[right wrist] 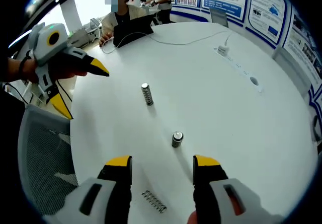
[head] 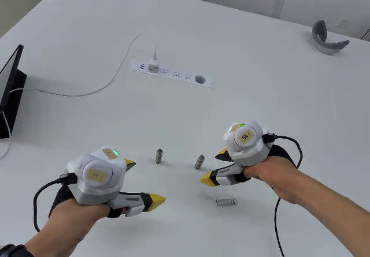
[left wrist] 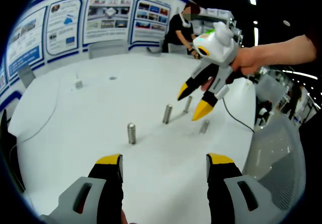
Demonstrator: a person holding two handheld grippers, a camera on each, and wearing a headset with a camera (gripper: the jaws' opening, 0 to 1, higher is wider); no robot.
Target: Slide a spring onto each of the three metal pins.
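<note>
My jaws stand open and empty on both the left gripper [head: 144, 181] and the right gripper [head: 214, 167]. The loose spring [head: 226, 201] lies flat on the table [head: 260, 78] near the right one. I should pinch it gently mid-coil, leaving its ends free.

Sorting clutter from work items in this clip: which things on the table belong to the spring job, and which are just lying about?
Job: left pin, right pin, both wearing springs; loose spring; left tongs; right tongs.
Lying about: power strip, white cable, grey curved band, dark screen.
</note>
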